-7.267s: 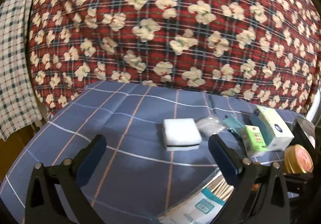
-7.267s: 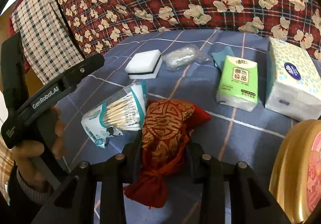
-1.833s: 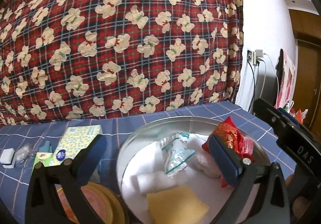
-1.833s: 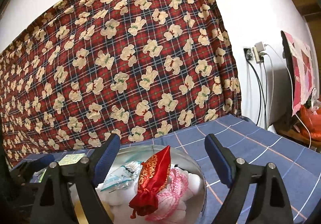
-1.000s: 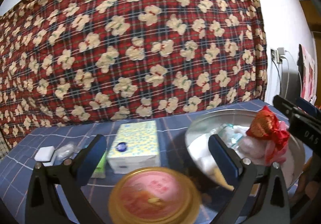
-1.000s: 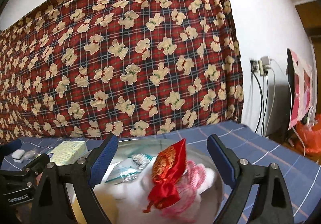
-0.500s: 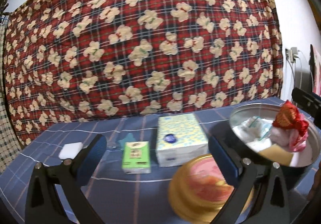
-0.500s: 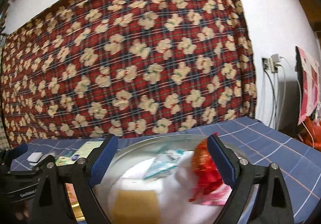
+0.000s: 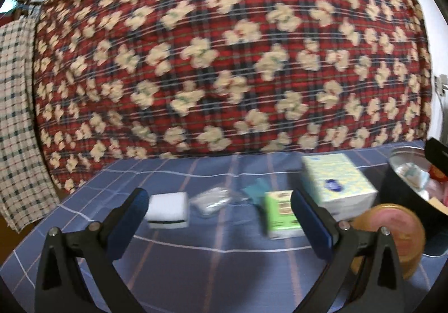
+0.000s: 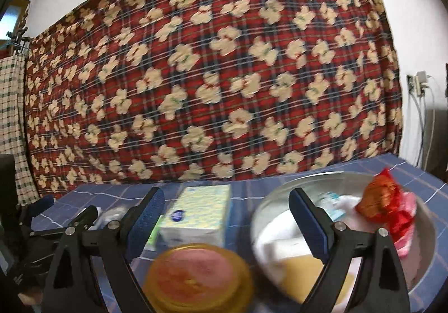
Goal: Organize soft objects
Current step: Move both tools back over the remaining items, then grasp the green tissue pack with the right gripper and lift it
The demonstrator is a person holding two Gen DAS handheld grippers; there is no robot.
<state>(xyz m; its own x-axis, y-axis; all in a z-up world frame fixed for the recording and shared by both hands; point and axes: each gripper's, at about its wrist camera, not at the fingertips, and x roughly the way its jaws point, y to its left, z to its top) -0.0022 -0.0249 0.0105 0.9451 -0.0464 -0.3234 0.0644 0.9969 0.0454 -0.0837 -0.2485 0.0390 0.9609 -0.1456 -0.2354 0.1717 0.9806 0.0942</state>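
Red pouch (image 10: pixel 387 210) lies in metal bowl (image 10: pixel 282 195) w/ other soft bits, right end of blue-checked counter (image 9: pixel 196 254). Still out on counter: white sponge (image 9: pixel 168 209), green tissue pack (image 9: pixel 281 215), tissue box (image 9: pixel 337 182). Left tongs (image 9: pixel 218 220) & right tongs (image 10: pixel 225 217) both wide apart, empty.

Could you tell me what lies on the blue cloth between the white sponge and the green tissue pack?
In the left wrist view, a clear crumpled plastic bag lies between the white sponge and the green tissue pack, with a teal item just behind.
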